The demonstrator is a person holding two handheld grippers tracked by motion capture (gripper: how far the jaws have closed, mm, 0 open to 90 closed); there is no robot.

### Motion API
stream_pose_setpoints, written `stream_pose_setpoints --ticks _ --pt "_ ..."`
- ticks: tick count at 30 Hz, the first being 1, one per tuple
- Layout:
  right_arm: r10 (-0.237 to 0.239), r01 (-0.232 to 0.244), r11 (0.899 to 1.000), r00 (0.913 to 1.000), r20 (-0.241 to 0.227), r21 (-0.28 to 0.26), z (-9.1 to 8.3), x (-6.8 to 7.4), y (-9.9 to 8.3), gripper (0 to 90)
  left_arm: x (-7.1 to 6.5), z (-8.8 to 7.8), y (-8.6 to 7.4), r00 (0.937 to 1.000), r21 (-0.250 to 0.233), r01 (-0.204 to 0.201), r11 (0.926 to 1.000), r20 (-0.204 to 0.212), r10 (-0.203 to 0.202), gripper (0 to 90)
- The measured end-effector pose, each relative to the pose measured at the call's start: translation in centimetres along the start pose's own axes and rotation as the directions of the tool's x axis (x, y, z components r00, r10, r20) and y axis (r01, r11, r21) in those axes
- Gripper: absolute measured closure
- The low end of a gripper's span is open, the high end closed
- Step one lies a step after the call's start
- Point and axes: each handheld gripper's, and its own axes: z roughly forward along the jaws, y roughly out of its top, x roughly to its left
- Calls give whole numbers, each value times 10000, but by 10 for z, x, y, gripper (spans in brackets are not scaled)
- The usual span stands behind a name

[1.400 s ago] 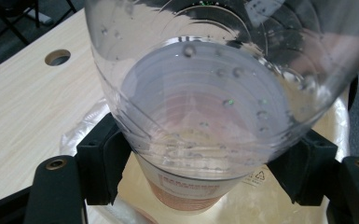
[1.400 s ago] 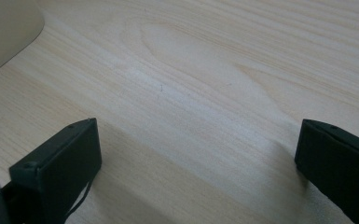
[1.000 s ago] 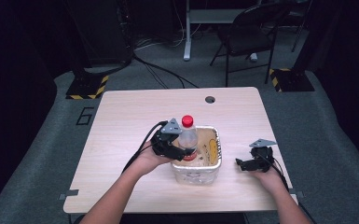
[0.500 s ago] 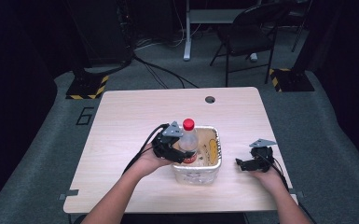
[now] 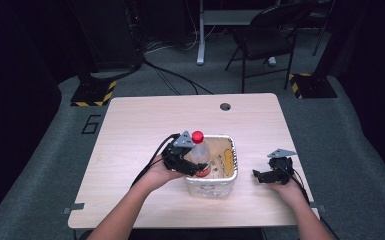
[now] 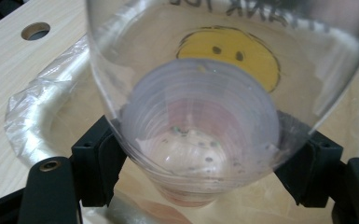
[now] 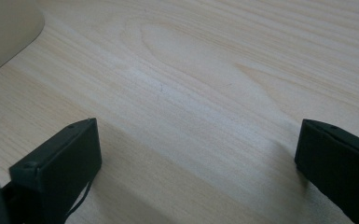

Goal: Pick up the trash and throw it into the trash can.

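A: So where's the bottle [image 5: 200,154] at?

B: The left gripper [image 5: 186,164] pinches it around the body, red cap up, inside the plastic-lined container [image 5: 229,176]. Looks nearly placed, just needs letting go.

A: And the right gripper [image 5: 266,175]?

B: Jaws spread, nothing in them, resting on the table [image 5: 130,130] beside the container.

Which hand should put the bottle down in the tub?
Probably the left. The left gripper already clamps the bottle over the tub. The right gripper sits open on the table, beside the tub.
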Motion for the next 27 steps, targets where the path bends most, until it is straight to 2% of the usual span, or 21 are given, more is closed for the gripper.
stream_pose_setpoints --ticks 6,10,13,20,27 --pt "-2 2 10000 10000 3 -2 0 0 0 0 0 -3 0 10000 -193 41 9998 -2 -41 221" --pt "0 0 10000 10000 9 -1 0 0 0 0 0 -11 -1 10000 -462 61 9989 -69 -64 205" --pt "-4 4 10000 10000 3 -2 0 0 0 0 0 -15 -2 9999 -493 59 9988 -118 -65 204" --pt "-3 3 10000 10000 4 -2 0 0 0 0 4 -29 -8 9992 -554 82 9984 -380 -103 208" --pt "-5 5 10000 10000 3 -1 0 0 0 0 13 -42 -16 9967 -684 293 9972 -732 -343 213"
